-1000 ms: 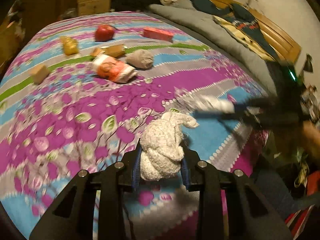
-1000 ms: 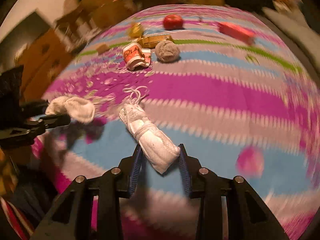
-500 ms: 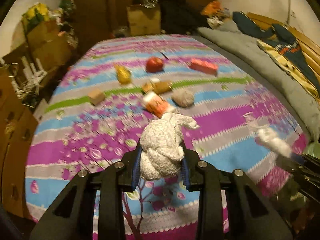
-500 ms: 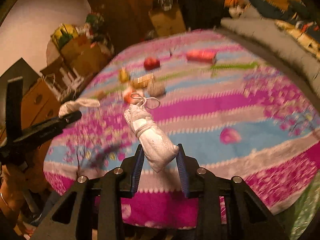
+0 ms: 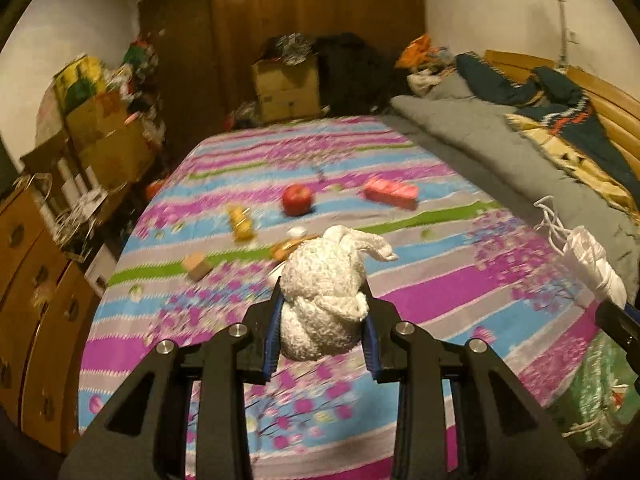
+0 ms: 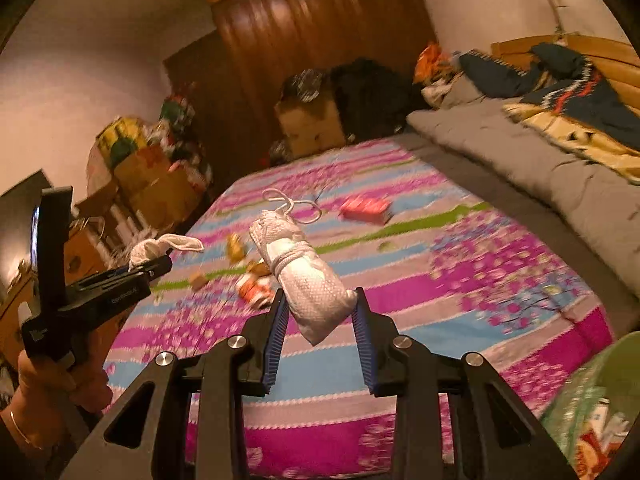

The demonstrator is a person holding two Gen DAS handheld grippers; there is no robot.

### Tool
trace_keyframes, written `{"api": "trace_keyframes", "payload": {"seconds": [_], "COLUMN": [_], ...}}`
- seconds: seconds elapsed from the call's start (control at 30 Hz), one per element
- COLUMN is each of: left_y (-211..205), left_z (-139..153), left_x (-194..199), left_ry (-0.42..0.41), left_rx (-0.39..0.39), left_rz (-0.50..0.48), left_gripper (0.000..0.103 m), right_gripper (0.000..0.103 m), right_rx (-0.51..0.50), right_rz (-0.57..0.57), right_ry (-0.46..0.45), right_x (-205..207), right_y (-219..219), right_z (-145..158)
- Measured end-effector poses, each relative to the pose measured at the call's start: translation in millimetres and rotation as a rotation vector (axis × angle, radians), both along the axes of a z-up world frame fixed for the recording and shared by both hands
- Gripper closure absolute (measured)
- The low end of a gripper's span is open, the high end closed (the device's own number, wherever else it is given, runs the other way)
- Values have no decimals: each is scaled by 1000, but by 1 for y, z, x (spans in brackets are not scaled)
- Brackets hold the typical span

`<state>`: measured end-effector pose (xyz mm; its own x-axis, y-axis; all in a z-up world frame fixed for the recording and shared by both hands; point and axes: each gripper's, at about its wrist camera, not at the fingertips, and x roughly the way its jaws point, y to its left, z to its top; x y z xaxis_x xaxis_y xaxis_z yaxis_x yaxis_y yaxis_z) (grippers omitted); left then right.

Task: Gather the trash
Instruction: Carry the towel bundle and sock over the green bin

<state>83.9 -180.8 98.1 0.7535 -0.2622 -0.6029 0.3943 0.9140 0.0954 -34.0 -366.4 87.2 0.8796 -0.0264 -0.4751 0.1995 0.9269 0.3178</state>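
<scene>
Left wrist view: the left gripper point(image 5: 322, 320) is clamped on a knotted cream sock point(image 5: 324, 292), which sits squarely between its blue pads and bulges above them, one twisted end sticking out to the right. It hangs above the near end of the striped bedspread point(image 5: 440, 280), clear of the cloth. The sock is fuzzy, balled up and off-white.

Right wrist view: the right gripper point(image 6: 320, 320) holds a white mesh bundle point(image 6: 308, 280) by its lower end; the bundle slants up and leftward away from the pads, also held above the bedspread's near end. It is bound round the middle with white cord, and loose loops of cord point(image 6: 292, 204) trail from its far tip.

Farther up the bedspread lie a red apple point(image 5: 297, 199), a pink box point(image 5: 391, 192), a yellow wrapper point(image 5: 241, 222) and a small tan block point(image 5: 197, 266), well apart from both grippers.
</scene>
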Motion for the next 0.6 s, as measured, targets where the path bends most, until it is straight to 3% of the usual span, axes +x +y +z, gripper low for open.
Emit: {"api": "trace_keyframes", "payload": {"seconds": [0.3,0.6], "left_y": [-108,-211], "left_z": [20,16], "left_x": [-45,-103], "left_ry": [-46,-41], "left_rx": [-24,-5], "left_rz": [-227,-461], "left_gripper": [72,72], "right_gripper": [69,69], "right_rx": [-7,32], "right_rz": [-300,-595], "right_ry": [-77,-57], "right_x": [-107,-222], "right_y": [-91,-167], "right_z": [38,30]}}
